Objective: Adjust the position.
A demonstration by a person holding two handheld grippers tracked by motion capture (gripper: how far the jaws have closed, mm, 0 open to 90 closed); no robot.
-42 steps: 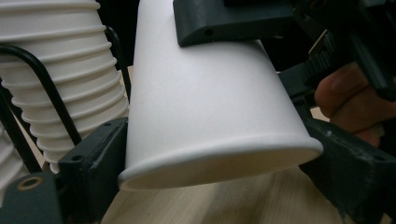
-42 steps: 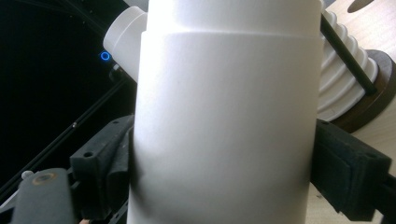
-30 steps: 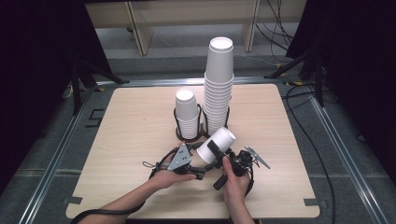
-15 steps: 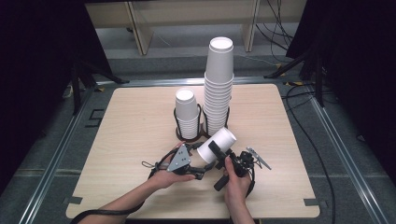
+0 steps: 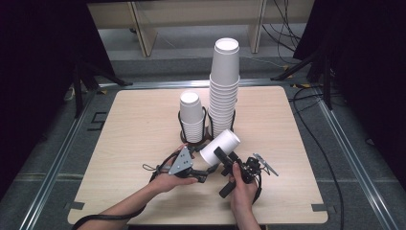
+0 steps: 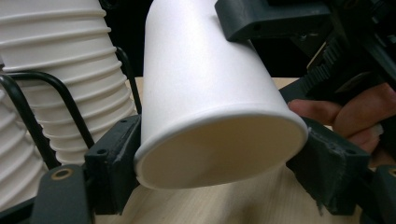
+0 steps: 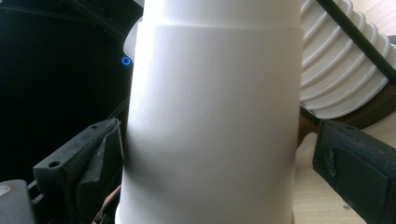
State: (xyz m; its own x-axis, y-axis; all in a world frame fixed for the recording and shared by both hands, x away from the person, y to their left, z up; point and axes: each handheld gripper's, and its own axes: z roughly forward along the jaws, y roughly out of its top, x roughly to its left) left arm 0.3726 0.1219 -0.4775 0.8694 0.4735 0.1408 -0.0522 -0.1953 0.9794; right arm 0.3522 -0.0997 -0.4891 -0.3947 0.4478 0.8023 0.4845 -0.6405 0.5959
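**Nearly handed over: one cup between two tongs**

Right now a single white paper cup [image 5: 219,147] lies on its side in the air, just above the near part of the tabletop [image 5: 139,129], in front of the stacks. The left tongs [image 6: 219,158] are clamped on its bottom end and squeeze it a little out of round. The right tongs [image 7: 219,163] have just been opening. The cup is between their jaws, but one jaw stands clear of it, so they are apart and no longer hold it.

It looks like the cup is being passed from the right tongs to the left ones. That part seems almost done. What is left, I think, is to pull the right tongs away and put the cup where it belongs, maybe on one of the stacks.

Counting:
- one loose cup
- two stacks of cups, a short stack [image 5: 191,115] and a tall stack [image 5: 224,91], standing side by side
- one black wire rack [image 5: 182,125] around the bottoms of both stacks
- two tongs, one in each hand

The cups inside each stack are too small to count for sure.
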